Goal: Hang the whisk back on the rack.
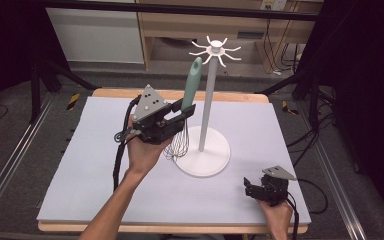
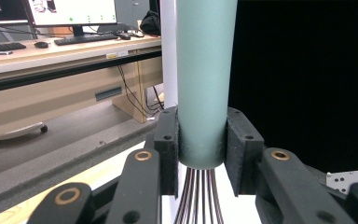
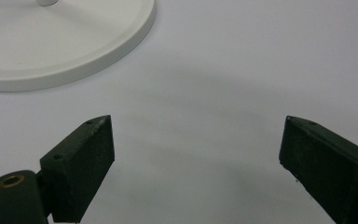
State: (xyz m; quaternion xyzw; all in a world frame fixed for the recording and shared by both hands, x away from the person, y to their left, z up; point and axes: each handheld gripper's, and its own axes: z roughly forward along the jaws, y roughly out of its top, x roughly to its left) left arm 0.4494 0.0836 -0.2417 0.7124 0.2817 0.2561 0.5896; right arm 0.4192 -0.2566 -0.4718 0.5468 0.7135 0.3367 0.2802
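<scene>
From the high view, your left gripper (image 1: 185,111) pinched the whisk (image 1: 189,102) upright at the base of its teal handle, wires hanging down, just at nine o'clock of the white rack's pole (image 1: 207,102). Your right gripper (image 1: 252,189) rested at five o'clock on the bench (image 1: 90,165). In the left gripper view, your fingers (image 2: 168,149) clamped the handle on both sides. In the right gripper view, your fingers (image 3: 81,165) stood spread, holding nothing, the rack's base (image 3: 65,42) at eleven o'clock.

Desk (image 2: 51,51) with monitor (image 2: 72,11), keyboard (image 2: 86,39)
</scene>
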